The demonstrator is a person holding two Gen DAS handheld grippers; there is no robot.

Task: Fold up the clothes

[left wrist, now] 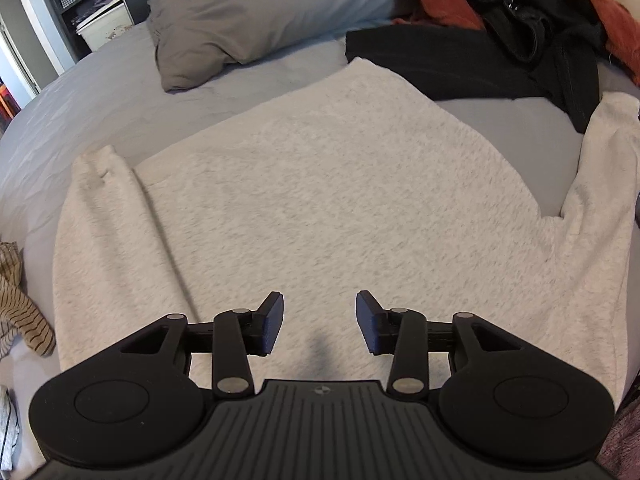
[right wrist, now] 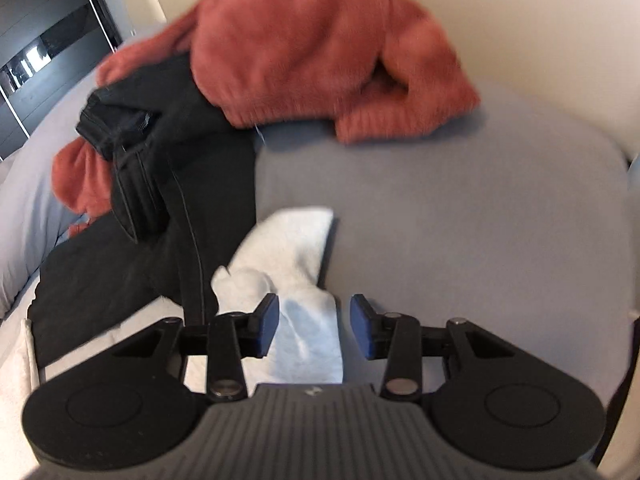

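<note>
Item: cream fleece sweater (left wrist: 320,200), spread flat on the bed (left wrist: 100,92), front or back not told. Long axis runs from the hem end near the grey pillow (left wrist: 224,20) toward the left gripper (left wrist: 320,328). One sleeve (left wrist: 108,240) lies folded alongside the body on the pillow's side. The other sleeve (right wrist: 292,280) stretches out away from the body, its cuff end beside the black garment (right wrist: 160,200).

Left gripper: hovers over the sweater's near edge, jaws spread, nothing between the pads.

Right gripper (right wrist: 314,328): above the outstretched sleeve, jaws apart; the sleeve lies between and below the pads, which do not press on it. This view is blurred.

Other stock: rust-red fuzzy sweater (right wrist: 320,40) heaped beyond the black garment, partly over it. Striped tan cloth (left wrist: 16,312) at the bed's edge, well apart from the pillow.
</note>
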